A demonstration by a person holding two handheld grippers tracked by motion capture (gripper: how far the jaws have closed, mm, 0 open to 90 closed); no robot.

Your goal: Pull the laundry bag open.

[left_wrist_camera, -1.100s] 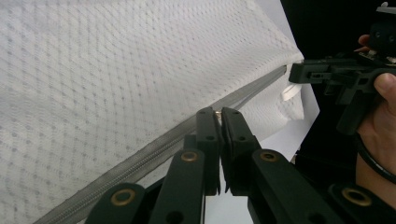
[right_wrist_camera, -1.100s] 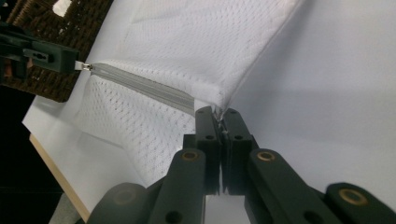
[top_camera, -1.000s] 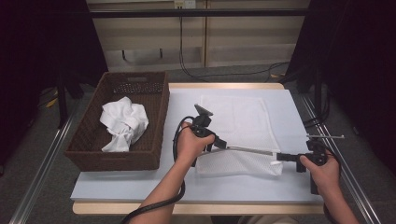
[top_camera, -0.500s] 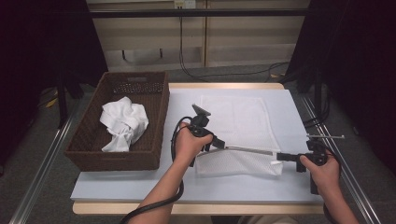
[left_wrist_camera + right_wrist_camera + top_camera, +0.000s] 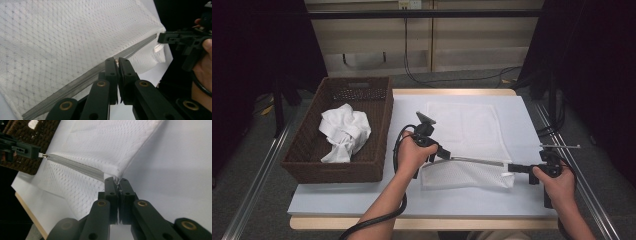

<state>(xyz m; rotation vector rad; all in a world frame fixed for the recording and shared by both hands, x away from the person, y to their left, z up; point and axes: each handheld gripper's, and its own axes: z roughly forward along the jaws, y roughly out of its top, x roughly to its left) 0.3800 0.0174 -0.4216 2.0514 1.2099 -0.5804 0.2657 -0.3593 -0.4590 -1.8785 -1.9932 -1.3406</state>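
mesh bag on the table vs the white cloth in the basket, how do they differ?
The mesh bag lies flat and stretched on the table; the white cloth sits crumpled in the wicker basket. The mesh bag has a grey zipper along one edge; the white cloth shows none. Both hand-held grippers, left and right, grip the mesh bag's ends; the white cloth lies untouched. Both are white fabric.

White mesh-cloth bag (image 5: 467,172), grey zipper (image 5: 82,78), brown woven wicker basket (image 5: 307,150)
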